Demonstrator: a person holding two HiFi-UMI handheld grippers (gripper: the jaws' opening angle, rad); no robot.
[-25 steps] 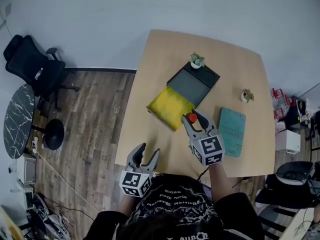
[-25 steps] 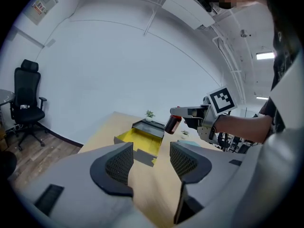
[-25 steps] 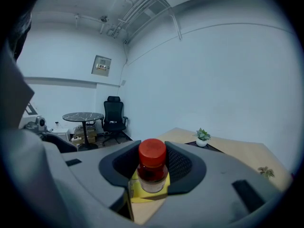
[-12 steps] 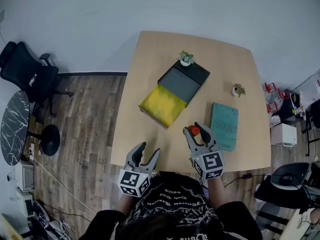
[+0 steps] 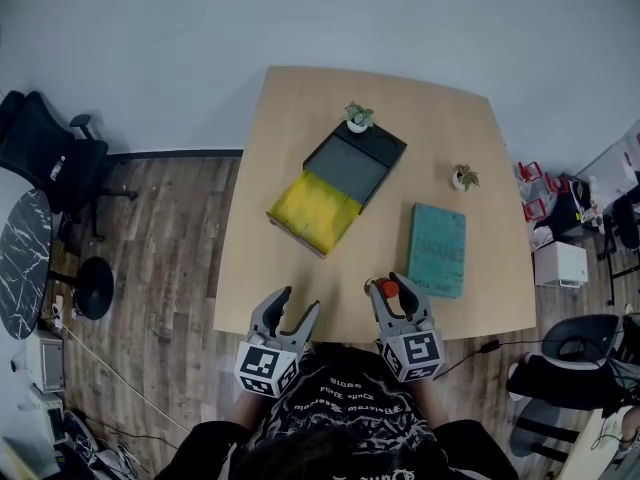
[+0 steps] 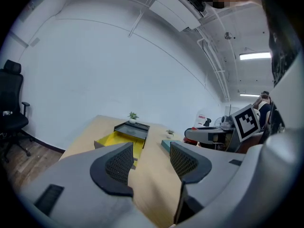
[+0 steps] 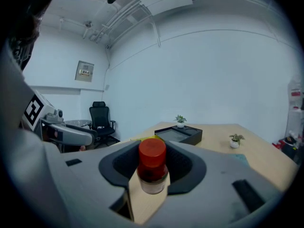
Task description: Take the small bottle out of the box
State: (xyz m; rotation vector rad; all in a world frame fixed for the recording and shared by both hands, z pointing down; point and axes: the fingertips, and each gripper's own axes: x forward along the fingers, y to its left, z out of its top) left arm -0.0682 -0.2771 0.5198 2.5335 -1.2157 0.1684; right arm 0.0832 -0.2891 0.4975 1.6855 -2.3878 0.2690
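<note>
The small bottle (image 5: 384, 288), clear with a red cap (image 7: 152, 152), stands upright between the jaws of my right gripper (image 5: 388, 286), which is shut on it above the table's near edge. The box (image 5: 312, 213) lies farther back on the table, its inside yellow, with its black lid (image 5: 355, 163) resting just behind it. The bottle is well clear of the box. My left gripper (image 5: 298, 303) hovers at the near edge to the left, open, with nothing between its fingers (image 6: 118, 163).
A teal book (image 5: 437, 249) lies right of the box on the wooden table (image 5: 300, 108). One small potted plant (image 5: 357, 118) stands by the lid, another (image 5: 463, 177) near the right edge. A black office chair (image 5: 45, 153) stands on the floor at left.
My right gripper has drawn back from beside the box to the table's near edge, carrying the bottle. The left gripper has stayed where it was.
</note>
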